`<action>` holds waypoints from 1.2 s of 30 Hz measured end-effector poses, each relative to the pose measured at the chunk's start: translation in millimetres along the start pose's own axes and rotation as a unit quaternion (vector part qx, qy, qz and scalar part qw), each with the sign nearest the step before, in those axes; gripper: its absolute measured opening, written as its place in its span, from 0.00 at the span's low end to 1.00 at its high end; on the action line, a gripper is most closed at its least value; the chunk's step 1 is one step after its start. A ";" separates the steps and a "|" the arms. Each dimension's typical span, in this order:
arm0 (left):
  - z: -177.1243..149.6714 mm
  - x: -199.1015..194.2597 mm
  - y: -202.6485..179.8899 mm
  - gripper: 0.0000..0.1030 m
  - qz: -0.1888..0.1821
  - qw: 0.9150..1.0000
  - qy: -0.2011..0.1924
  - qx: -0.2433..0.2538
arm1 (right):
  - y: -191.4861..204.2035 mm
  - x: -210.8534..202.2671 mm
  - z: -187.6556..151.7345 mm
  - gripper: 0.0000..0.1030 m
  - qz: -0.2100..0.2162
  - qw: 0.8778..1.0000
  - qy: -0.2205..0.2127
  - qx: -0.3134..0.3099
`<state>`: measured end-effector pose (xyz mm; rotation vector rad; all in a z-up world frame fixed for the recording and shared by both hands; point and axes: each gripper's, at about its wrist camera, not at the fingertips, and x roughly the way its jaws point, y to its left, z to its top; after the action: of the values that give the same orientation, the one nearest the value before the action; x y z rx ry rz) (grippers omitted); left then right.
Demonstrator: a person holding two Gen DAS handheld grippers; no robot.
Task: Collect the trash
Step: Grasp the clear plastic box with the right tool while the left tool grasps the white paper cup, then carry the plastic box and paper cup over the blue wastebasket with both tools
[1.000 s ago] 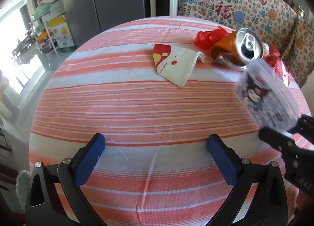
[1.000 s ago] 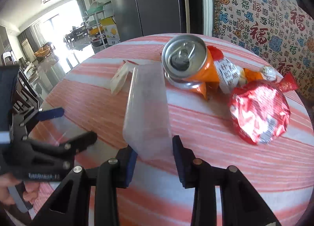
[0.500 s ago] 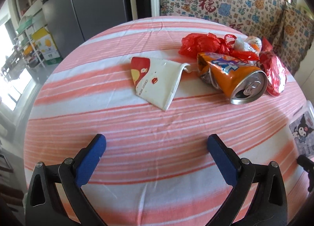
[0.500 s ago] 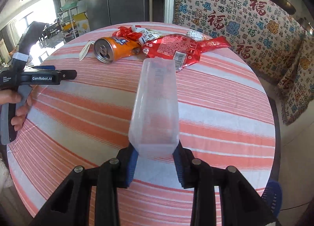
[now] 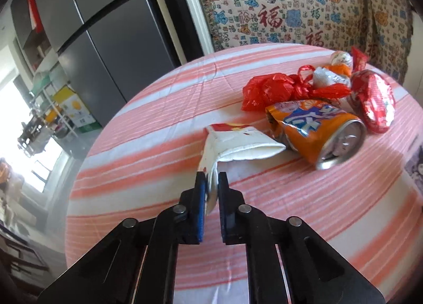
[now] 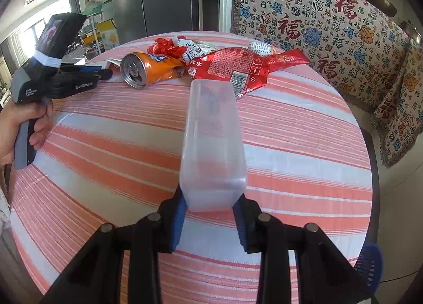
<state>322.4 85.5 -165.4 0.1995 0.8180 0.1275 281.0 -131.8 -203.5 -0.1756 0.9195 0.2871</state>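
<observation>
My left gripper (image 5: 211,185) is shut on the near edge of a flattened white and red paper cup (image 5: 238,145) on the striped tablecloth (image 5: 158,124). Beside it lie a crushed orange soda can (image 5: 317,129), a red plastic bag (image 5: 269,90) and a red foil snack wrapper (image 5: 375,100). My right gripper (image 6: 210,203) is shut on a clear plastic container (image 6: 212,140), held over the table. The right wrist view also shows the can (image 6: 148,70), the wrapper (image 6: 238,66) and the left gripper (image 6: 105,74) at the cup.
The round table (image 6: 330,124) has a sofa with a patterned cover (image 6: 343,26) behind it and a grey fridge (image 5: 100,29) at the back left. A blue basket (image 6: 370,264) shows past the table's right edge.
My left gripper has moved forward and closed on the paper cup. My right gripper has stayed shut on the container and drawn back from the trash pile.
</observation>
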 end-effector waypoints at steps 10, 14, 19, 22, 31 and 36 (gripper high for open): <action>-51.1 -51.7 8.1 0.07 -0.101 0.992 0.006 -0.081 | -7.5 -4.6 -5.8 0.33 0.009 1.000 0.006 0.012; -49.9 -49.8 8.7 0.07 -0.101 0.990 -0.002 -0.094 | -12.9 -8.5 -3.7 0.52 0.011 1.000 -0.001 0.025; -55.6 -52.7 1.2 0.06 -0.088 0.993 -0.005 -0.082 | -21.3 -19.9 4.8 0.56 0.016 0.999 -0.023 0.044; -56.6 -53.6 -0.7 0.06 -0.083 0.993 -0.004 -0.080 | -23.2 -22.2 9.4 0.56 0.024 0.998 -0.028 0.052; -54.5 -64.9 -5.9 0.05 -0.109 0.990 -0.013 -0.092 | -14.4 -18.6 23.2 0.32 0.017 0.999 -0.011 0.047; -48.1 -81.1 -26.9 0.05 -0.138 0.986 -0.027 -0.087 | -21.4 -33.1 23.8 0.32 0.019 0.998 -0.025 0.049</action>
<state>233.1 50.1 -145.9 -0.0751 0.7689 -0.0674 286.9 -151.2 -162.2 -0.0610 0.8858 0.2793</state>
